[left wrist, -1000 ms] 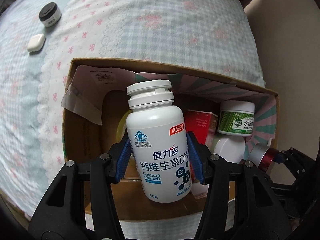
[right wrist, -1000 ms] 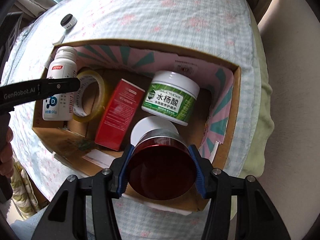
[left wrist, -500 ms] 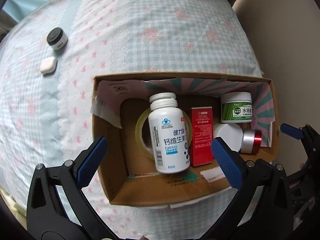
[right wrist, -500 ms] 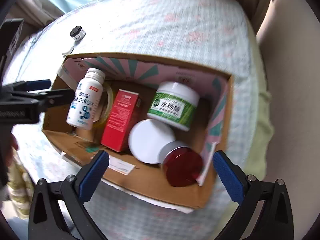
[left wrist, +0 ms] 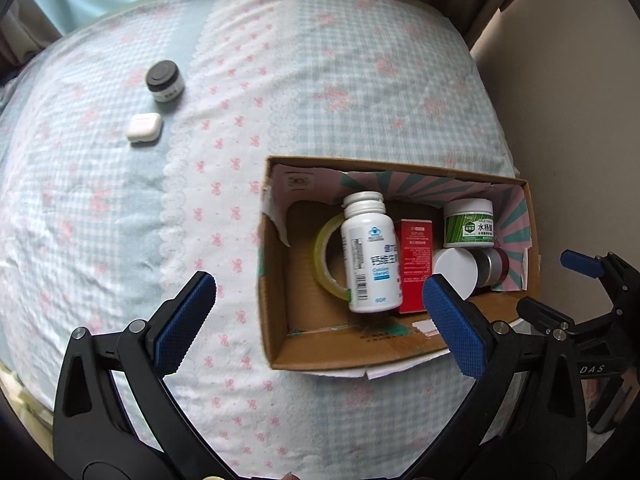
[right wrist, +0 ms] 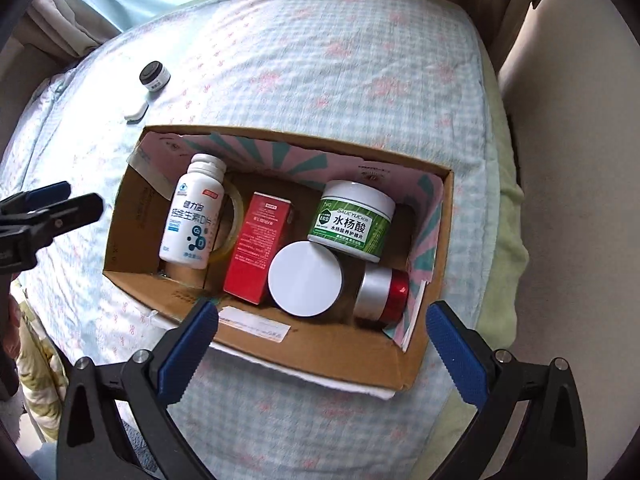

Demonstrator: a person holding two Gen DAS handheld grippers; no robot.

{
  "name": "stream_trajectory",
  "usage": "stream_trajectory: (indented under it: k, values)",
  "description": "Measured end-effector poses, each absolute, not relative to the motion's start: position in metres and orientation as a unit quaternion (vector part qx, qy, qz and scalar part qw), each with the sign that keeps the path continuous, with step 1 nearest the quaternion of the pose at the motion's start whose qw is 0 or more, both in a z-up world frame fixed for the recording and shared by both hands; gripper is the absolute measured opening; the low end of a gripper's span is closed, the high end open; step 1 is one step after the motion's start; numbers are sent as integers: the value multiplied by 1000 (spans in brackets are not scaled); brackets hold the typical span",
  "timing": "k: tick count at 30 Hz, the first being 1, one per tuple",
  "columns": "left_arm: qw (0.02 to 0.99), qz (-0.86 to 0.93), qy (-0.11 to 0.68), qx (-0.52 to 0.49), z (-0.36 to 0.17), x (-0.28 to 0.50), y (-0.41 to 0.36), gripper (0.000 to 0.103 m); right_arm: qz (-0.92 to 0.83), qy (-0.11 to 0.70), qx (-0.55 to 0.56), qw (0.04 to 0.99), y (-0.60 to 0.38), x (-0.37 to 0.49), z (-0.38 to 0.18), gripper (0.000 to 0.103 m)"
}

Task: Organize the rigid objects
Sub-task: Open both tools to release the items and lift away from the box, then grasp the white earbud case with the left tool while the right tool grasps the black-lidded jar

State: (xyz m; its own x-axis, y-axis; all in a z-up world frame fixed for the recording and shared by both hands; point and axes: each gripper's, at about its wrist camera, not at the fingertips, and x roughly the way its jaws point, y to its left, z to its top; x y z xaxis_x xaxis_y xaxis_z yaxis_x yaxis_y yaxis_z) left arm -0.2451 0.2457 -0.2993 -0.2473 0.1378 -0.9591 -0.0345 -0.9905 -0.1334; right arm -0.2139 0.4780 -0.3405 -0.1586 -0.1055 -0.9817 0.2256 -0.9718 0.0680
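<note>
An open cardboard box [left wrist: 276,320] [right wrist: 320,356] sits on the bed. Inside lie a white vitamin bottle [left wrist: 370,252] [right wrist: 192,216] on a tape roll [left wrist: 326,256], a red carton [left wrist: 415,264] [right wrist: 258,246], a green-labelled jar [left wrist: 469,224] [right wrist: 352,220], a white-lidded jar [right wrist: 305,283] and a red and silver jar [right wrist: 384,290]. My left gripper [left wrist: 316,320] is open and empty, above the box's near left corner. My right gripper [right wrist: 322,340] is open and empty, above the box's near wall.
A small black-lidded jar [left wrist: 164,82] [right wrist: 154,76] and a white earbud case [left wrist: 144,128] lie on the checked bedspread [left wrist: 120,220], far left of the box. A beige wall [left wrist: 580,120] borders the bed on the right. Curtains hang behind.
Both grippers opened: the left let the vitamin bottle go onto the tape roll, the right let the red and silver jar go into the box. Both then pulled back, the left also shifting left.
</note>
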Motion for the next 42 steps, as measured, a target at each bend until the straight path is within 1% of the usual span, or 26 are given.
stream_trajectory:
  k: [7, 14, 22, 26, 29, 34, 42]
  values:
    - [50, 806, -59, -587, -269, -229, 200, 103, -779, 74, 614, 102, 448, -208, -311, 103]
    - [39, 816, -59, -573, -251, -216, 141, 103, -806, 89, 578, 92, 400, -204, -275, 103]
    - [14, 832, -57, -552, -236, -220, 73, 103, -817, 72, 561, 112, 332, -222, -250, 103]
    - [9, 836, -57, -546, -235, -233, 47, 103, -818, 49, 559, 129, 298, -245, -244, 103]
    - [2, 836, -67, -545, -240, -247, 28, 103, -816, 46, 560, 137, 274, -265, -246, 103]
    - [-8, 833, -79, -548, -258, -273, 6, 103, -813, 68, 556, 161, 235, -306, -255, 103]
    - [-16, 824, -84, -560, -314, -326, -15, 103, -797, 107, 555, 214, 185, -383, -302, 103]
